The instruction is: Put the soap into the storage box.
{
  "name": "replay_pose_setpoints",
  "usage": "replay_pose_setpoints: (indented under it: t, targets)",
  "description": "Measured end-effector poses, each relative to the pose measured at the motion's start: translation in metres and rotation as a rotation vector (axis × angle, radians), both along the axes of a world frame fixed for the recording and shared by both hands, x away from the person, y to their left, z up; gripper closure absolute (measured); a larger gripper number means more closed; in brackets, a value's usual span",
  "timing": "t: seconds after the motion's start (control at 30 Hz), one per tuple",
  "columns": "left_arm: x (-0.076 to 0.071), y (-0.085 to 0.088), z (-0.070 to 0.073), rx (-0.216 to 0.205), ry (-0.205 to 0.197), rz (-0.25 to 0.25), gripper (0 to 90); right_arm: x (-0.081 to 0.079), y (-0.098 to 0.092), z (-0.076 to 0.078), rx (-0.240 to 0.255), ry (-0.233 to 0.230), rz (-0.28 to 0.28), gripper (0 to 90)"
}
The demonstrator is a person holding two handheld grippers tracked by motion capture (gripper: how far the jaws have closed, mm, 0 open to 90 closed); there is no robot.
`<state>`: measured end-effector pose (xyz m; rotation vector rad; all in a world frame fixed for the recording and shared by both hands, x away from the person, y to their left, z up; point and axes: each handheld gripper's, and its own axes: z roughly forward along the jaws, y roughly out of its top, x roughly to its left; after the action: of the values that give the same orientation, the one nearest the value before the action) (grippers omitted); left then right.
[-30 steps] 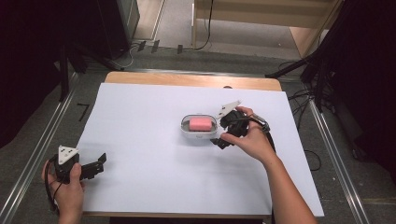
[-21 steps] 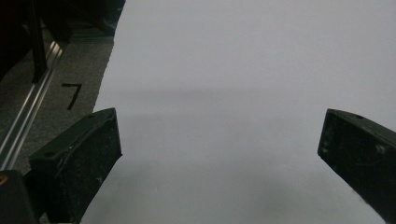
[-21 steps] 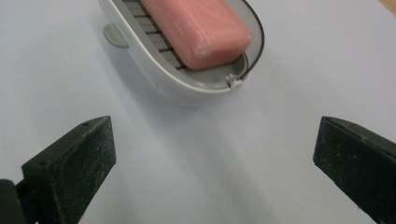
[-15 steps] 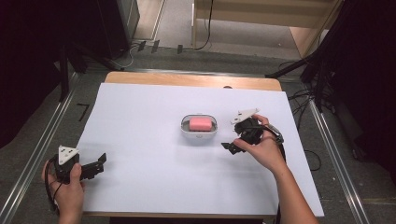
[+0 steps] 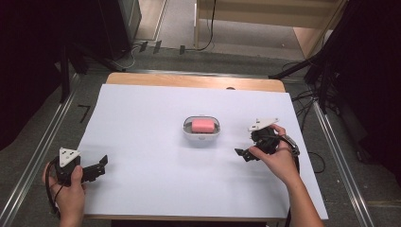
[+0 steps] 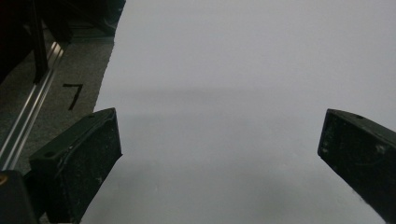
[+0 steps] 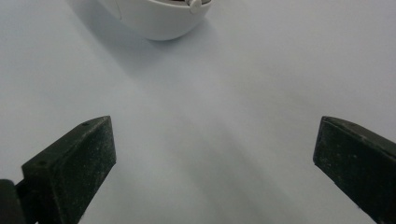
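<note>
Backing away from the white oval dish point(image 5: 202, 131) holding a pink soap bar point(image 5: 203, 125), the right hand-held gripper point(image 5: 248, 144) now hovers released; the left hand-held gripper point(image 5: 97, 166) rests released on the white surface point(image 5: 142, 123).

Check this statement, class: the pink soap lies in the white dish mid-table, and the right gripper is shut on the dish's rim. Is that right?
One thing is wrong. The right gripper is not on the white dish; it is open and apart from it, as its own view shows: jaws wide, bare table between them. The pink soap does lie in the dish mid-table, as the high view shows.
</note>
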<state>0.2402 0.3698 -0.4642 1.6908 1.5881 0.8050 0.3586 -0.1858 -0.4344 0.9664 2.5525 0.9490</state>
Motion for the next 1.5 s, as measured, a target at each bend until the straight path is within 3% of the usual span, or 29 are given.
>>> replay_pose_setpoints:
  t: [0.67, 1.5]
  targets:
    - [0.000, 0.000, 0.000, 0.004, 0.000, 0.001, 0.0, -0.020, -0.039, -0.017, 0.040, -0.014, -0.095, 0.0]
    - [0.000, -0.001, 0.000, 0.010, 0.001, 0.003, 0.0, -0.055, -0.093, -0.033, 0.132, -0.020, -0.231, 0.0]
